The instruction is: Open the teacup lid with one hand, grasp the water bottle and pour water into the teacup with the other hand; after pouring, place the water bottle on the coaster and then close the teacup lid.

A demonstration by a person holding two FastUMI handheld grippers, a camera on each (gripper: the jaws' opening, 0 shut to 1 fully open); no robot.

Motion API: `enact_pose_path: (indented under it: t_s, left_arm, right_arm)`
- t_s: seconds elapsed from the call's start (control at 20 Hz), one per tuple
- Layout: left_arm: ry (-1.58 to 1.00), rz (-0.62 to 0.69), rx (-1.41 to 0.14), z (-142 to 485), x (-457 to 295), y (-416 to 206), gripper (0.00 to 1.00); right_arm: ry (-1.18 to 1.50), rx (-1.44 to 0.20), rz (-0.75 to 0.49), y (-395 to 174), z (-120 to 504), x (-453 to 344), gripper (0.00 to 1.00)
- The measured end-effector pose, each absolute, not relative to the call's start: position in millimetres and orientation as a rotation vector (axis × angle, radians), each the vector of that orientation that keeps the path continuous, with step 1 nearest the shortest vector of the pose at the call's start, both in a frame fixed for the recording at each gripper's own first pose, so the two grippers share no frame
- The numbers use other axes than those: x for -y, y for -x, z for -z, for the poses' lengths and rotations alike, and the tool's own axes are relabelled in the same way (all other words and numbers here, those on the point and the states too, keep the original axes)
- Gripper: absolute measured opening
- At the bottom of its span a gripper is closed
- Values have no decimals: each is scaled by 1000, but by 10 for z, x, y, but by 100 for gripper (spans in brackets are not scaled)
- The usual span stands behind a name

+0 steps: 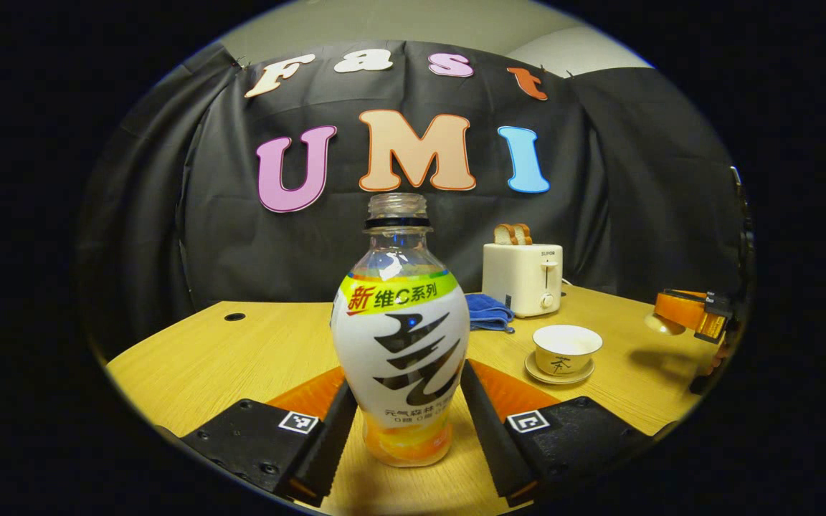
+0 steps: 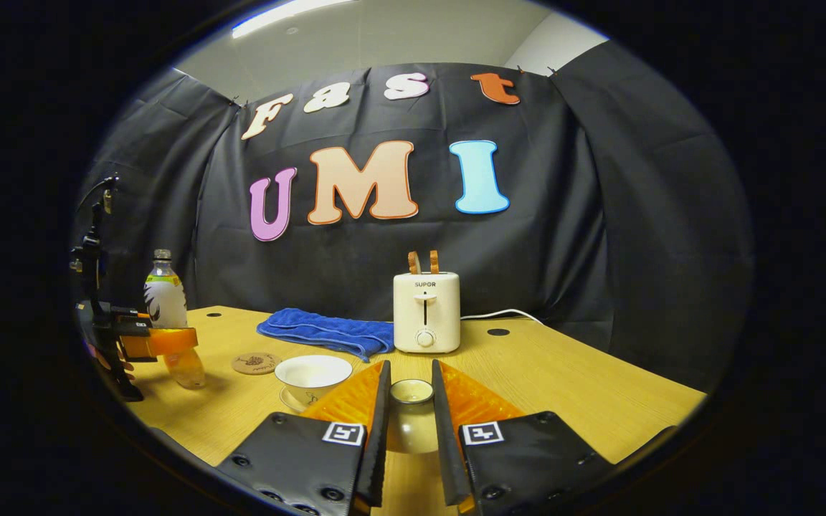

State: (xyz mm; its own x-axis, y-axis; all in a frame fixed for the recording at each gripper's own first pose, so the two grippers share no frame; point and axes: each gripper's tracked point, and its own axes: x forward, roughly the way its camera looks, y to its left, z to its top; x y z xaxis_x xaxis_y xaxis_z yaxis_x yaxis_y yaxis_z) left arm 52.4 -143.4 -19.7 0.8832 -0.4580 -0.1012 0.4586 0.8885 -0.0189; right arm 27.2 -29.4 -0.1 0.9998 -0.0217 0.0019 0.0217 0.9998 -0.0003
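Left gripper view: left hand-held gripper (image 1: 404,423) clamps water bottle (image 1: 400,337); right hand-held gripper (image 2: 410,423) grips teacup lid (image 2: 411,412)

Right gripper (image 2: 411,423) clamps the teacup lid (image 2: 411,414) above the table (image 2: 585,387); open teacup (image 2: 312,376) sits left, bottle (image 2: 169,315) held by left gripper (image 2: 162,342).

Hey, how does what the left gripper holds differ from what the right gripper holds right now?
The left gripper is shut on the tall clear plastic water bottle, uncapped and upright; the right gripper is shut on the small round white teacup lid. The bottle rises well above its fingers; the lid sits low between its fingers. The bottle carries a printed label; the lid looks plain. Both are clamped from two sides over the wooden table.
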Motion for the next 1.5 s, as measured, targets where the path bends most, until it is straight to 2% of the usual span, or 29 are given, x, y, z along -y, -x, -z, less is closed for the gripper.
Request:
enact_pose_path:
  t_s: [0.2,0.6,0.85,1.5]
  left_arm:
    - [-23,461,-126,237,1427,-563,68]
    - [-116,398,-130,236,1360,-596,55]
    - [-415,338,-95,119,1398,-668,53]
    - [-1227,313,9,-214,1607,-1040,53]
  right_arm:
    - [0,-1,18,-265,-3,285,35]
    - [1,2,40,-277,-16,388,35]
    - [3,7,95,-288,-20,599,35]
    - [5,5,135,-286,-29,817,36]
